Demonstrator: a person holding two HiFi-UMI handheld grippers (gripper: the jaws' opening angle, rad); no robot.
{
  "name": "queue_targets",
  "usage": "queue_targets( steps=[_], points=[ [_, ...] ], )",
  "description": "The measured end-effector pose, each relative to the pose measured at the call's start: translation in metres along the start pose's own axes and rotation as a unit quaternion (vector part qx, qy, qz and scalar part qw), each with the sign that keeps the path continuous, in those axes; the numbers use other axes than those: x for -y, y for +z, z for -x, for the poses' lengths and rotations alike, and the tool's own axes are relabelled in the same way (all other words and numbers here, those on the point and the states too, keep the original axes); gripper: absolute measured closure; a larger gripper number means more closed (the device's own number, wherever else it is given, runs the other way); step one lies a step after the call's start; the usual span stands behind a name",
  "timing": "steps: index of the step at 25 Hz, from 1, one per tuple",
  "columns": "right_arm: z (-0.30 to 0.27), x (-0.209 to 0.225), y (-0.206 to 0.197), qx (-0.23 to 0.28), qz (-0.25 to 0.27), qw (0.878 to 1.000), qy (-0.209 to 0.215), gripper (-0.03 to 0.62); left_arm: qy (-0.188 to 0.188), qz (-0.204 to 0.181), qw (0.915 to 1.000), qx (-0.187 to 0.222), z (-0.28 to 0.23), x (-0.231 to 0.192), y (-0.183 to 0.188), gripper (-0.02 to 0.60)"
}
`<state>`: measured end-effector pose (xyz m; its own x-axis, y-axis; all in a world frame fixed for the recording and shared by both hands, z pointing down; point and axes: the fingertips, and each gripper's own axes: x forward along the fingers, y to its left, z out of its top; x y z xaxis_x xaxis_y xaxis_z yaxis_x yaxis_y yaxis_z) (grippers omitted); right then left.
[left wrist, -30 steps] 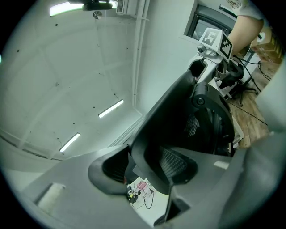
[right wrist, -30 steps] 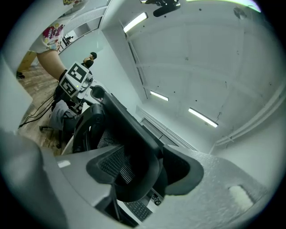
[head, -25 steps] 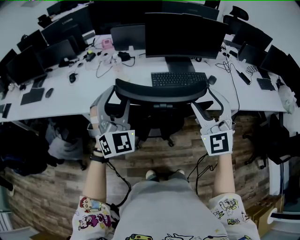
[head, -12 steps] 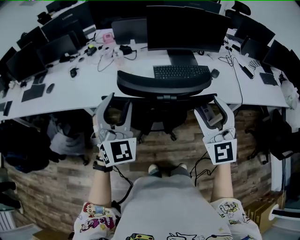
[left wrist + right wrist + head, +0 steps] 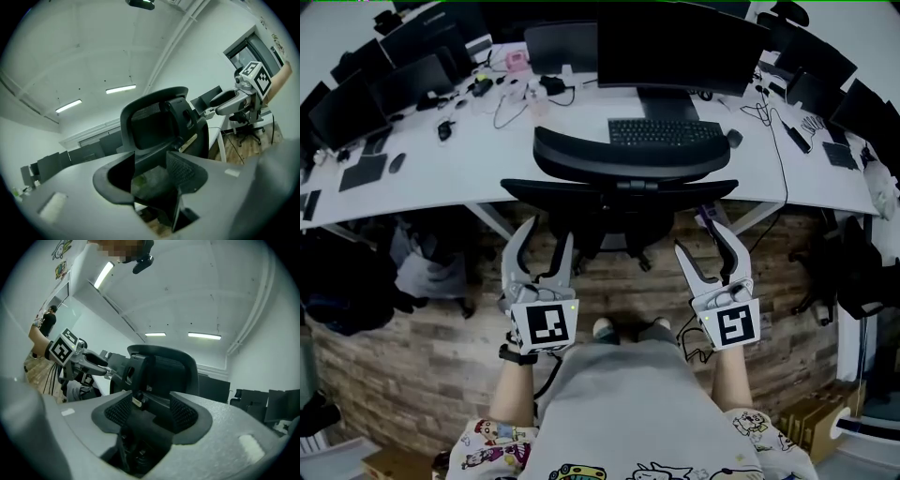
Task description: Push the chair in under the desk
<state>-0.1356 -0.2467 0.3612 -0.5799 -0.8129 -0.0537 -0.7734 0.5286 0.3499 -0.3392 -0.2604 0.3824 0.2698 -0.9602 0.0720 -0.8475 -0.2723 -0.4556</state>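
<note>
Now chair (image 5: 628, 159) sits tucked at the desk's (image 5: 441, 178) near edge, seat underneath. Left gripper (image 5: 544, 240) and right gripper (image 5: 703, 242) hang near it without touching, both spread, pinching nothing, jaws just narrowing slightly. Push looks done; next likely only a check.

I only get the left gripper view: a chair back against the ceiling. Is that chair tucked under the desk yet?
Observer: Nearly. The head view shows the chair with its backrest at the desk edge and its base out on the wood floor.
Visitor: What's on the desk behind it?
Observer: A keyboard before a big monitor.
Visitor: Who's near the chair?
Observer: A person right behind it, shoes on the wood floor.
</note>
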Motion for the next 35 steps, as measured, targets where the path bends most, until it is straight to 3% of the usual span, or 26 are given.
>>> queue_targets(
  steps=[5,12,15,27,35],
  points=[
    [0.015,-0.02,-0.039,-0.059,-0.045,0.997,0.015,0.37,-0.01,0.036,0.9989,-0.027,0.01,0.02,-0.023,0.383],
    [0.021,-0.047,-0.063,-0.075,-0.115,0.99,0.037,0.417,-0.046,0.052,0.9962,-0.053,0.019,0.054,-0.042,0.39],
    [0.024,-0.054,-0.07,-0.082,-0.135,0.986,0.042,0.472,-0.058,0.068,0.994,-0.063,0.023,0.066,-0.049,0.405],
    [0.041,-0.066,-0.088,-0.112,-0.161,0.979,0.047,0.588,-0.079,0.096,0.9879,-0.093,0.039,0.087,-0.073,0.492],
    [0.047,-0.072,-0.109,-0.145,-0.182,0.971,0.053,0.592,-0.083,0.097,0.9845,-0.12,0.045,0.092,-0.092,0.559]
  ],
)
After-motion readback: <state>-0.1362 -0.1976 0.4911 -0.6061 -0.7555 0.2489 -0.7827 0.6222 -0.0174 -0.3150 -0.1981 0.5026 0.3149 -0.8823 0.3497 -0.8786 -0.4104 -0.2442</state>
